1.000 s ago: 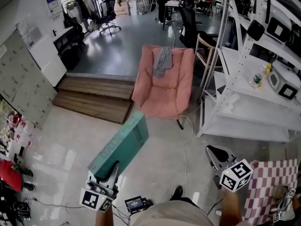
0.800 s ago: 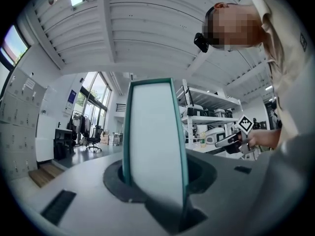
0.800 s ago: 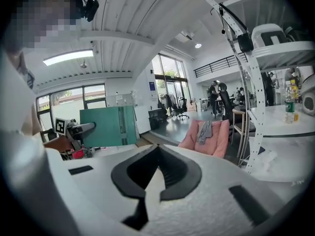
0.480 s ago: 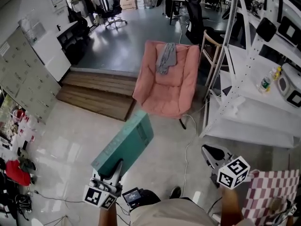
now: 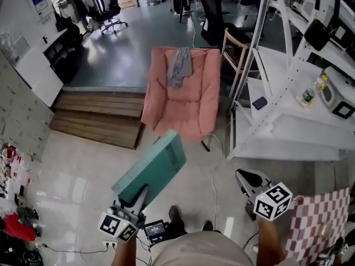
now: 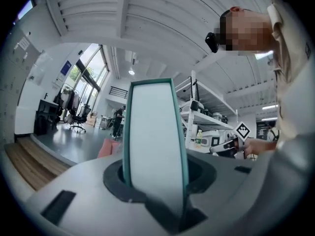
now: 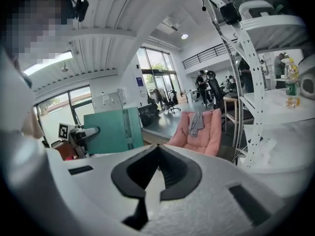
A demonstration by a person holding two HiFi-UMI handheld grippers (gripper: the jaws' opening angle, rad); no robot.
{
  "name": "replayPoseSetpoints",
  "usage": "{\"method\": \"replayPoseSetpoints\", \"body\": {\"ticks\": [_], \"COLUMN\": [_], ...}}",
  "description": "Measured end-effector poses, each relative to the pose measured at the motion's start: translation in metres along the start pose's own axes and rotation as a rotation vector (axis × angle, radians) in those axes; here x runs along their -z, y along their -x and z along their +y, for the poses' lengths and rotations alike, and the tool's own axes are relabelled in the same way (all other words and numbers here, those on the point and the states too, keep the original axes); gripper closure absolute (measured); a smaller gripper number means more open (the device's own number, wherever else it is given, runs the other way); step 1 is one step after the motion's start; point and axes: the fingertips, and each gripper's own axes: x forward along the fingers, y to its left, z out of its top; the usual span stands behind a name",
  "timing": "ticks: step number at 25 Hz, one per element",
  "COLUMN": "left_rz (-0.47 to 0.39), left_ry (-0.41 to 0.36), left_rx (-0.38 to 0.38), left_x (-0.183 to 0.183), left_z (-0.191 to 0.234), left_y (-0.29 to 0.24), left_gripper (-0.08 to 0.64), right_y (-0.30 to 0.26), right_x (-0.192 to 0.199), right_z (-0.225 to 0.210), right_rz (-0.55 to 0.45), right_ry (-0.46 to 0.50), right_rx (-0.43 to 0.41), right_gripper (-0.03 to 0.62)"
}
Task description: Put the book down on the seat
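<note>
A teal book (image 5: 152, 172) sticks up and forward from my left gripper (image 5: 137, 199), which is shut on its lower end. In the left gripper view the book's (image 6: 152, 136) pale page edge stands between the jaws of that gripper (image 6: 155, 186), and both pads press on it. The pink armchair (image 5: 183, 107) stands ahead, its seat bare, with a grey cloth (image 5: 180, 66) draped over its back. My right gripper (image 5: 247, 182) hangs at the lower right, apart from the book, its jaws (image 7: 157, 154) together with nothing in them. The right gripper view shows the book (image 7: 110, 131) and armchair (image 7: 199, 134).
White metal shelving (image 5: 288, 121) stands right of the armchair. A wooden step platform (image 5: 97, 118) lies to the left. A cable (image 5: 213, 170) runs across the floor towards the chair's leg. A red-checked cloth (image 5: 319, 220) is at the lower right.
Both grippers and the head view have moved forward towards the armchair. The book stays gripped in the left gripper and now reaches nearer the seat's front edge.
</note>
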Motion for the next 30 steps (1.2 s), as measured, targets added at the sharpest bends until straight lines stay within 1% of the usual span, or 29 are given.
{"method": "replayPoseSetpoints", "body": {"ticks": [4,8,11,17,25,28,30], "left_rz": [-0.012,-0.012,0.0,-0.01,-0.026,-0.03,-0.008], "left_ry": [-0.042,-0.056,-0.052,-0.048,-0.014,0.005,0.016], "left_rx": [0.096,0.148,0.166,0.183,0.189,0.207,0.229], "left_x": [-0.024,-0.033,-0.032,-0.038,-0.039,-0.036,-0.024], "left_z": [0.021,0.035,0.046,0.066,0.103,0.111,0.115], "left_y": [-0.037,-0.061,-0.071,-0.081,-0.082,-0.083,-0.089], "left_gripper": [0.4,0.4,0.401,0.4,0.4,0.4,0.4], "right_y": [-0.025,-0.045,-0.052,-0.056,-0.088,-0.098,-0.109], "right_x": [-0.026,-0.034,-0.03,-0.031,-0.052,-0.055,-0.049], "right_z": [0.0,-0.001,-0.003,-0.019,0.002,0.008,0.008], "right_rz": [-0.037,-0.053,-0.045,-0.051,-0.046,-0.043,-0.032], "right_ry": [0.002,-0.021,-0.037,-0.058,-0.028,-0.019,-0.039], "right_rx": [0.044,0.067,0.085,0.149,0.153,0.156,0.146], "right_gripper": [0.598,0.598,0.598,0.598,0.598,0.598,0.598]}}
